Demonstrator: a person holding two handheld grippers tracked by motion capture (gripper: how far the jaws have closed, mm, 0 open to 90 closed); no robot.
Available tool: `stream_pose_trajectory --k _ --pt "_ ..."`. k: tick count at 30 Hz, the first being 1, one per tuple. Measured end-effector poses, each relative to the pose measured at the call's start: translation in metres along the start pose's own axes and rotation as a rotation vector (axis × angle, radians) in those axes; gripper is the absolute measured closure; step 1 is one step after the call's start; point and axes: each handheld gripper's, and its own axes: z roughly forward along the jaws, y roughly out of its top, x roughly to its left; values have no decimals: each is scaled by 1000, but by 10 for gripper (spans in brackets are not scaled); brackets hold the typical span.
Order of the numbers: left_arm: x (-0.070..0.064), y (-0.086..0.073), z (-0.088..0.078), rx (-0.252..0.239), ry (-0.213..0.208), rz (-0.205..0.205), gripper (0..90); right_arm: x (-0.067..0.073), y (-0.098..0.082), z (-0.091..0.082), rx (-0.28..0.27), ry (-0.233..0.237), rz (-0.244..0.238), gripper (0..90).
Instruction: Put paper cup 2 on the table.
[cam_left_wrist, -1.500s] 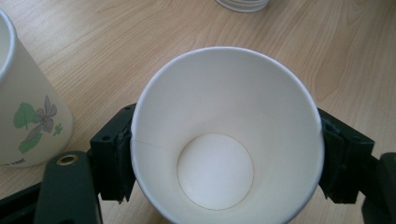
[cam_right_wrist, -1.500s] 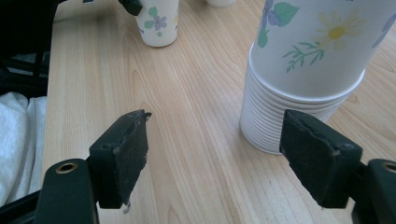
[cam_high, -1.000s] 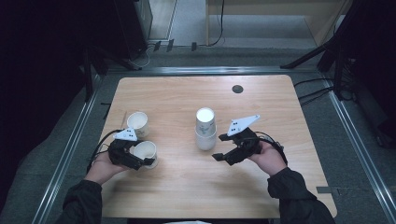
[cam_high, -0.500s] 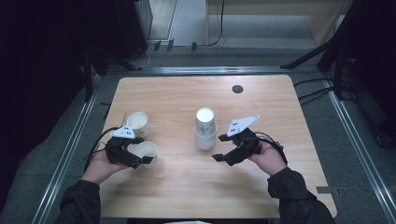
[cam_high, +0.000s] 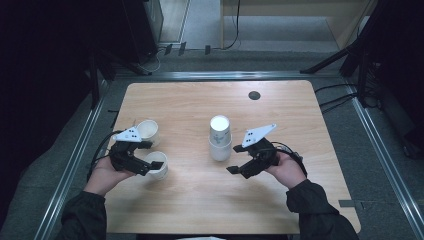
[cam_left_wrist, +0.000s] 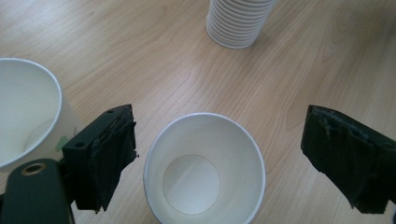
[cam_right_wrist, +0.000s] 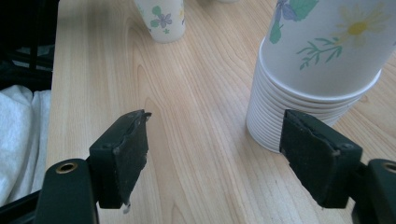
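Left gripper view: smooth round paper cup (cam_left_wrist: 204, 168), woodgrain table (cam_left_wrist: 140, 56).

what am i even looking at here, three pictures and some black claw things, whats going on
A person sits at a wooden table and holds a hand tool in each hand: a two-jaw gripper with a camera on it. The high view looks down from above: the left gripper is at the left, the right gripper at the right.

The other two pictures come from the cameras on the grippers, so the black blocks at their bottom edges are each tool's own jaws.

On the table are a stack of upside-down paper cups with a flower print and two single cups standing open side up. In the left gripper view, the near cup sits between the open jaws, which do not touch it; the far cup is beside it. The right gripper's jaws are open and empty, next to the stack.
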Motion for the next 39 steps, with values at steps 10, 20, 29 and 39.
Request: stream_pose_trajectory --k 10,20,29,39 --pt "-14 16 -2 -9 -11 28 109 4 -1 1 4 3 -9 241" --pt "-25 28 1 -16 -39 43 129 8 -4 -1 6 -2 -15 241" --pt "-39 42 12 -9 -63 66 129 12 -9 -3 8 -15 -18 239" --pt "-54 56 29 15 -117 97 129 17 -14 -6 15 -24 -12 239"
